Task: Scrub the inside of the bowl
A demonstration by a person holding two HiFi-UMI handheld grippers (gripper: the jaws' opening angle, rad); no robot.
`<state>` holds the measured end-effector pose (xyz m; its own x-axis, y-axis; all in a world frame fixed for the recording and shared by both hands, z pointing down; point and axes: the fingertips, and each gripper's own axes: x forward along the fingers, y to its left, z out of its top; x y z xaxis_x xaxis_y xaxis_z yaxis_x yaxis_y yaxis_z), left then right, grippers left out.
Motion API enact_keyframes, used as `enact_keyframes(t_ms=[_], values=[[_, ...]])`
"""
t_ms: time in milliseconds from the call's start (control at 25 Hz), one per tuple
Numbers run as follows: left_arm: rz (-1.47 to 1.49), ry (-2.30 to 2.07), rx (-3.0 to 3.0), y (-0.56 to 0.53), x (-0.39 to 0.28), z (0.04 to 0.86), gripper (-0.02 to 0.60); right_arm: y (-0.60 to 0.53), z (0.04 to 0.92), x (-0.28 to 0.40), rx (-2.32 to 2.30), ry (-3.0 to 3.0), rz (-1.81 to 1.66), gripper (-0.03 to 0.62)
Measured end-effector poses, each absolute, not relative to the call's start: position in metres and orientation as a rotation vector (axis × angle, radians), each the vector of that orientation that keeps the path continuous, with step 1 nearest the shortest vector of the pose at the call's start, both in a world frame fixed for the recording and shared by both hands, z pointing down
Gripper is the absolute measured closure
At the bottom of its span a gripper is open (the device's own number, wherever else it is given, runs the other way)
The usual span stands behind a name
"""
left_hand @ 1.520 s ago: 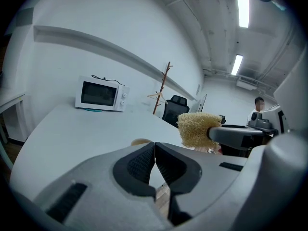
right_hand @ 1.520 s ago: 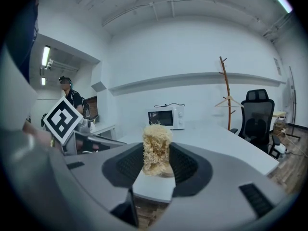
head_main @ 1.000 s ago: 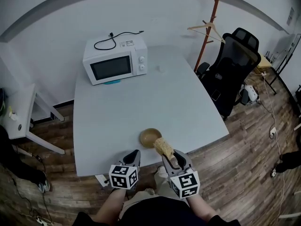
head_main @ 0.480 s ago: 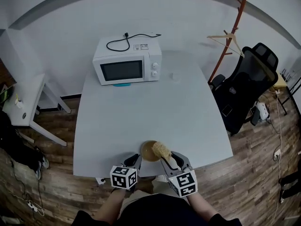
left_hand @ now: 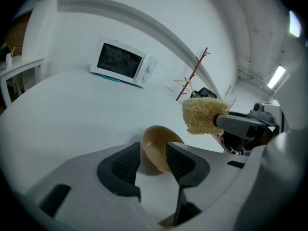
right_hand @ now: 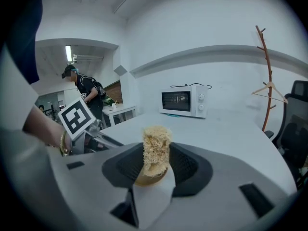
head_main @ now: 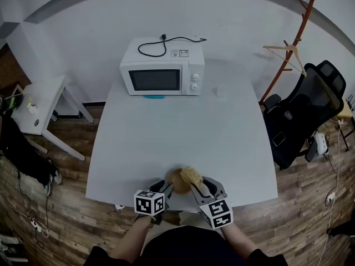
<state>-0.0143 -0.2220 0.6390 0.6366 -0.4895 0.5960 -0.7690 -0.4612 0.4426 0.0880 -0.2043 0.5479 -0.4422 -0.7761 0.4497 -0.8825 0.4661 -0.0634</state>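
Observation:
A tan bowl (head_main: 175, 180) stands near the front edge of the white table (head_main: 166, 132). My left gripper (head_main: 162, 187) is at the bowl's left side; its jaws are opening. In the left gripper view the bowl (left_hand: 158, 148) fills the gap between the pads, and I see no pad pressing on it. My right gripper (head_main: 198, 186) is shut on a straw-coloured loofah sponge (head_main: 191, 175), held just over the bowl's right rim. In the right gripper view the sponge (right_hand: 155, 148) stands upright between the jaws with the bowl (right_hand: 144, 179) below it.
A white microwave (head_main: 162, 67) with a black cable on top stands at the table's far side. A black office chair (head_main: 308, 110) and a wooden coat rack (head_main: 294, 43) are to the right. A small white side table (head_main: 39, 101) stands at the left. A person (right_hand: 82, 88) stands far off.
My left gripper has moved forward from the table's edge up to the bowl, and its jaws have parted. The right gripper has kept the sponge by the bowl's rim.

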Motion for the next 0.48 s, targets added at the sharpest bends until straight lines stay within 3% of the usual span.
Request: enact_keyframes(t_ms=[480], values=[[0.483, -0.995, 1.975, -0.226, -0.009, 0.669, 0.447, -0.206, 0.562, 0.094, 1.298, -2.381, 0.431, 0.428]])
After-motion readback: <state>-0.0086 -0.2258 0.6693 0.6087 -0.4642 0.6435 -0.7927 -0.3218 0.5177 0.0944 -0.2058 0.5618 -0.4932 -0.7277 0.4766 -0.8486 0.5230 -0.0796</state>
